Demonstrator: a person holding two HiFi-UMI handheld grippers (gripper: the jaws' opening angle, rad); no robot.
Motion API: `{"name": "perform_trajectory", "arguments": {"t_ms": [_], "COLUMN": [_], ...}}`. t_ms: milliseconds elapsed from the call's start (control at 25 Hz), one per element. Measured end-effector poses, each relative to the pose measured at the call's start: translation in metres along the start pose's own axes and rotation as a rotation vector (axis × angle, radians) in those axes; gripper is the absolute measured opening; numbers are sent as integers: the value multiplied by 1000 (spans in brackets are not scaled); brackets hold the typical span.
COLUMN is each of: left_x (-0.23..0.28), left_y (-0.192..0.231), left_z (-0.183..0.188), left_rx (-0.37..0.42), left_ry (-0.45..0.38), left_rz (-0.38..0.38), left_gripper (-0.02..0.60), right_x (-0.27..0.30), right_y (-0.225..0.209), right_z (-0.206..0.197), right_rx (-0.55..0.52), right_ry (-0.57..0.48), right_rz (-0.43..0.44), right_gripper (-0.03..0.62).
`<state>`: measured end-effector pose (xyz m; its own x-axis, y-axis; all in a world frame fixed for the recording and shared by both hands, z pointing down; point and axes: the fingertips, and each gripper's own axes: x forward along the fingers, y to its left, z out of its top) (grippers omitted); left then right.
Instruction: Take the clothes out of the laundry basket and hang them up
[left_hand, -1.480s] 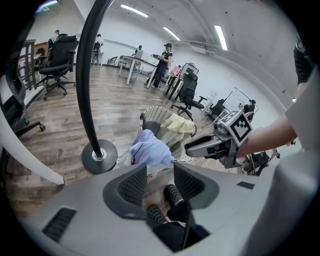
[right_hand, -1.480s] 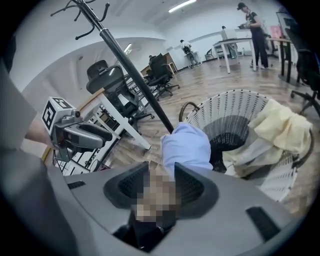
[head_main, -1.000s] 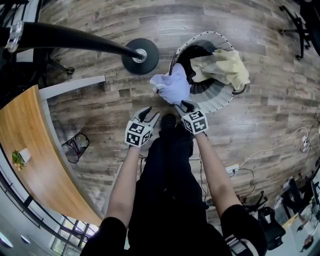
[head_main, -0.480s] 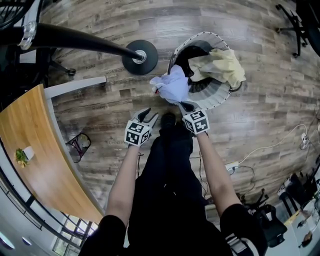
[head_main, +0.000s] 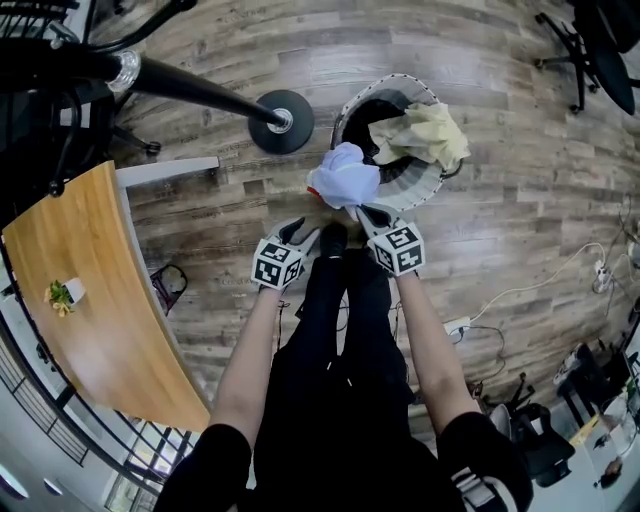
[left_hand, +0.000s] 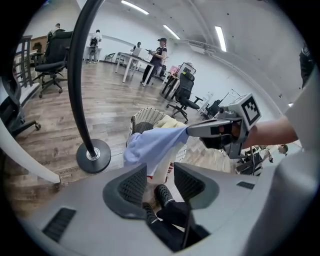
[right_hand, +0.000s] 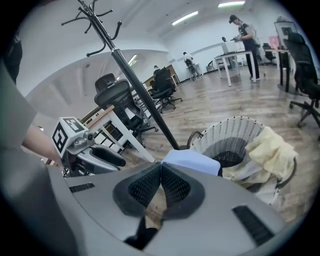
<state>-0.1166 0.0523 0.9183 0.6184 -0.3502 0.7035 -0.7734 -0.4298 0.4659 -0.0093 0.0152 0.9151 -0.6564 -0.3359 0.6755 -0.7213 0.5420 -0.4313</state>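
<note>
At our far left curves the wooden worktop (head_main: 95, 300), and past its end the round black coat stand base (head_main: 281, 122) sits on the plank floor (head_main: 520, 230). Our left tongs (head_main: 303, 236) hang partly open with nothing between their pads, just beside our right tongs (head_main: 368, 213), which are pinched tight on an edge of the pale blue garment (head_main: 345, 178). That garment hangs bunched in the air by the near left rim of the white laundry basket (head_main: 425, 188), where a pale yellow garment (head_main: 425, 135) drapes over the right rim.
</note>
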Motion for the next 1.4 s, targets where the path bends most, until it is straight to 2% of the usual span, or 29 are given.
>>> {"name": "perform_trajectory", "arguments": {"t_ms": [280,480,720,920,1160,1400], "left_x": [-13,-26,-43,-59,-76,-84], "left_y": [-27,-46,-66,-81,-81,-83], "left_z": [2,4,8,31,57,68], "left_rx": [-3,-53,-44,18,25,124], "left_ry": [32,12,16,-1,-59,-39], "left_rz": [-4,-2,-1,-2,6,20], "left_gripper": [166,166,166,166,166,166], "right_x": [-56,-94,-123,-153,-200,-240], "right_y": [30,45,57,74,99,124], "right_z": [48,72,101,138,186,209], "right_rx": [-52,-77,-89,-131,-183,-241], "right_ry": [-60,-101,-140,-195,-300,-359], "right_rz": [6,-2,-38,-34,-34,4], "right_gripper": [8,8,8,8,9,9]}}
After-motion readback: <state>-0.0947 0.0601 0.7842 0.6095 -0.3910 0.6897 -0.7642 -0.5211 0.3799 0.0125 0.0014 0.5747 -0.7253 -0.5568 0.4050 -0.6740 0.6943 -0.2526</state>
